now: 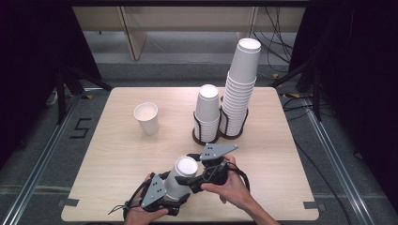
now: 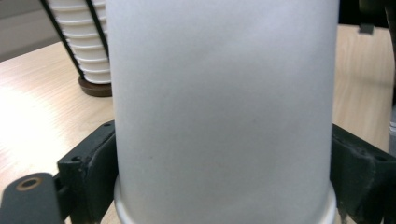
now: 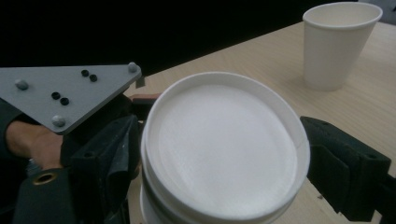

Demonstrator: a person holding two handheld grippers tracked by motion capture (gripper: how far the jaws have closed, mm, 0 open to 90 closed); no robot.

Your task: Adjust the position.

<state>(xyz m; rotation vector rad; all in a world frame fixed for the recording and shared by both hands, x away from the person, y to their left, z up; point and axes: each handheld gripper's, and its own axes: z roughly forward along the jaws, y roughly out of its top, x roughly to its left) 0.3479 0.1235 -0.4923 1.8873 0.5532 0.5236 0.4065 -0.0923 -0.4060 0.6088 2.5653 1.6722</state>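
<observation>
An upside-down white paper cup [image 1: 185, 167] stands near the table's [image 1: 117, 154] front edge between both grippers. My left gripper [image 1: 174, 190] comes from the lower left, its black pads [image 2: 88, 163] pressed on both sides of the cup's wall [image 2: 224, 102] low by the rim. My right gripper [image 1: 191, 179] reaches in from the right and clasps the cup's upper end [image 3: 224, 149], one pad [image 3: 341, 163] on each side. Just below that end a second wall line suggests nested cups. The left gripper's grey plate [image 3: 65, 93] sits close behind.
One upright paper cup [image 1: 146, 117] [image 3: 338, 44] stands left of centre. Two stacks of inverted cups in black wire holders stand at the back right, a short stack [image 1: 207, 112] [image 2: 88, 42] and a tall stack [image 1: 240, 89]. Dark stands flank the table.
</observation>
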